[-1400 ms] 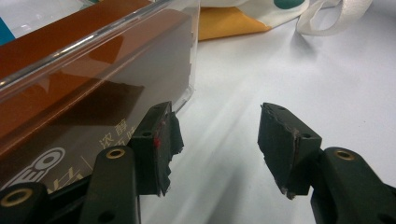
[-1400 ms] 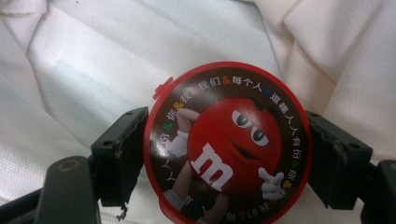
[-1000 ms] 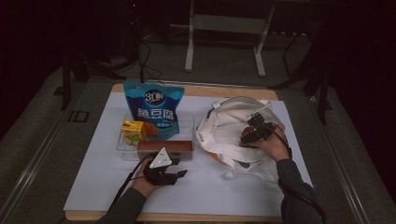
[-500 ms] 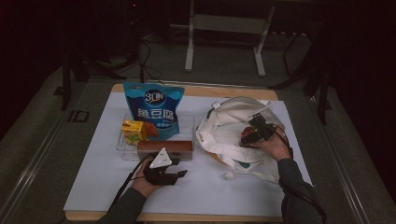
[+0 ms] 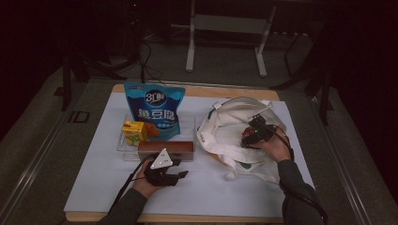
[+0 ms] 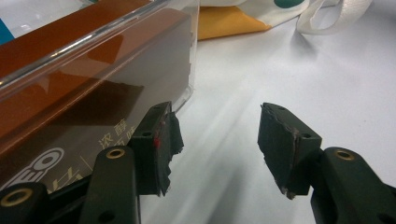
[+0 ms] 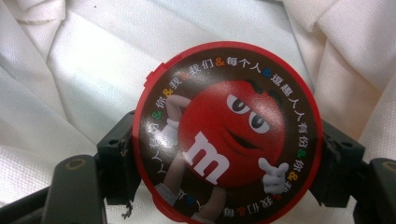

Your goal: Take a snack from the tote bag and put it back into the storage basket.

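Observation:
My right gripper (image 7: pixel 224 158) is shut on a round candy tub with a red-rimmed lid (image 7: pixel 227 133) showing a red M&M figure, held over the white tote bag (image 7: pixel 84 60). In the high view that right gripper (image 5: pixel 255 131) sits above the bag (image 5: pixel 225 140) at the right. My left gripper (image 5: pixel 174 174) rests on the white mat in front of a clear tray (image 5: pixel 187 123); in its own view the left gripper (image 6: pixel 217 140) stands open with only mat between the jaws, beside a brown box (image 6: pixel 70 79) in the tray.
A tall blue snack bag (image 5: pixel 155 110) stands at the back of the tray with a yellow carton (image 5: pixel 133 131) beside it. The white mat (image 5: pixel 220 187) covers the wooden table. Table legs and cables lie on the floor beyond.

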